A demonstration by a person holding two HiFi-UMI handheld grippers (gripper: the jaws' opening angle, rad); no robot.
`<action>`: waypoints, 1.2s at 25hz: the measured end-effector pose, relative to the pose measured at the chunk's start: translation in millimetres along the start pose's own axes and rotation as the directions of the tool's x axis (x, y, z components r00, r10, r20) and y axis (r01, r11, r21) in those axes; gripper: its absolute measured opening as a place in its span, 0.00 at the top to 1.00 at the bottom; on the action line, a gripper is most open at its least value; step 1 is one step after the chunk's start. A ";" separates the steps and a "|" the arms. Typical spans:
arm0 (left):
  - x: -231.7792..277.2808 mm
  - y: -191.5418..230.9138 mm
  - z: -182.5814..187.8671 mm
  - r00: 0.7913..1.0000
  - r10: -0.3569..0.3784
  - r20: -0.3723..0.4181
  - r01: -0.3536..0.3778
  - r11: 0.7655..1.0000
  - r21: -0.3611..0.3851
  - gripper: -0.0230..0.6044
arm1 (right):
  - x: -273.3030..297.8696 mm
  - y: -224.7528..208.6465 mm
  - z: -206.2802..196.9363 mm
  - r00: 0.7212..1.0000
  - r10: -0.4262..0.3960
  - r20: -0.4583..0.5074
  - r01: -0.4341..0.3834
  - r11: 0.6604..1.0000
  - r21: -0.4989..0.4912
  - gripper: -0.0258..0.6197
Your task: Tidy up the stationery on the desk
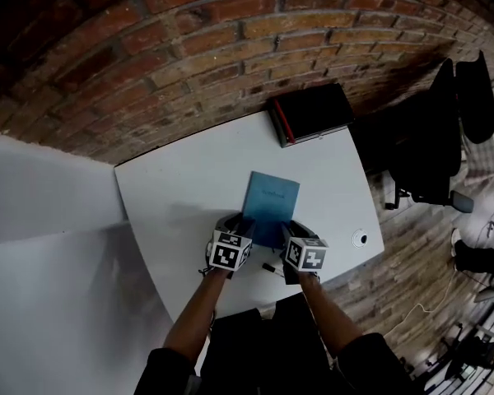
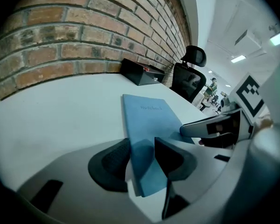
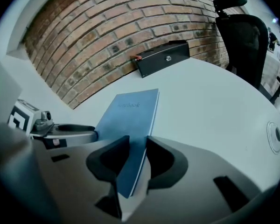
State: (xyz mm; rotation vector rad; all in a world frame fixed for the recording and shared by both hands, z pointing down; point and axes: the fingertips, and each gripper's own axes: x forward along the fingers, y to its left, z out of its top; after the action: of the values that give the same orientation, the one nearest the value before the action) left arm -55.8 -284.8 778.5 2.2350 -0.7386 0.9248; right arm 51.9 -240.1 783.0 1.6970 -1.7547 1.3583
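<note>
At a white worktop (image 1: 181,188) by a brick wall (image 1: 230,48), the left gripper (image 2: 142,160) and right gripper (image 3: 135,160) each pinch the near edge of the blue notebook (image 1: 272,200) between their jaws. Stowing it, probably beside the black box (image 1: 313,109), needs both moving together.

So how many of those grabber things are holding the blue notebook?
2. The left gripper is shut on the notebook at its near left corner. The right gripper is shut on its near right corner. Both show plainly.
</note>
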 end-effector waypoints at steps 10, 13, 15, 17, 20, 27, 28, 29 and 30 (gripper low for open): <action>-45.1 34.6 -40.8 0.995 0.096 0.031 -0.091 0.987 -0.135 0.68 | 12.6 59.0 -13.2 0.994 0.071 -0.081 -0.081 0.987 -0.136 0.76; -57.2 42.6 -52.8 0.992 0.122 0.034 -0.115 0.978 -0.173 0.68 | 16.1 73.8 -21.2 0.990 0.089 -0.106 -0.106 0.980 -0.168 0.76; -64.6 47.1 -58.9 0.990 0.137 0.037 -0.128 0.972 -0.196 0.68 | 17.9 82.6 -24.7 0.988 0.098 -0.119 -0.119 0.974 -0.190 0.76; -71.2 50.1 -64.6 0.988 0.150 0.040 -0.138 0.967 -0.216 0.68 | 19.2 89.8 -27.3 0.986 0.104 -0.132 -0.131 0.969 -0.211 0.76; -78.9 52.5 -72.9 0.984 0.170 0.045 -0.154 0.957 -0.247 0.68 | 22.0 98.5 -30.0 0.981 0.116 -0.156 -0.153 0.956 -0.249 0.76; -92.3 54.0 -89.2 0.978 0.201 0.054 -0.176 0.938 -0.300 0.68 | 24.5 111.9 -38.6 0.973 0.133 -0.190 -0.186 0.936 -0.298 0.76; -93.7 54.3 -91.1 0.977 0.205 0.054 -0.179 0.935 -0.307 0.68 | 24.4 113.7 -39.4 0.971 0.136 -0.196 -0.191 0.934 -0.302 0.76; -95.2 54.6 -93.3 0.976 0.209 0.053 -0.182 0.932 -0.314 0.68 | 24.3 115.7 -40.2 0.970 0.138 -0.201 -0.196 0.931 -0.307 0.76; -96.8 54.8 -95.5 0.976 0.212 0.052 -0.185 0.929 -0.321 0.68 | 24.1 117.6 -41.5 0.968 0.141 -0.206 -0.201 0.928 -0.312 0.76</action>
State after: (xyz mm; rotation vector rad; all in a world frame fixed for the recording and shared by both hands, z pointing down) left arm -191.3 -229.0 777.5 1.9522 -1.0883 0.7454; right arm -75.0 -241.2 776.7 1.2274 -1.9320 1.1605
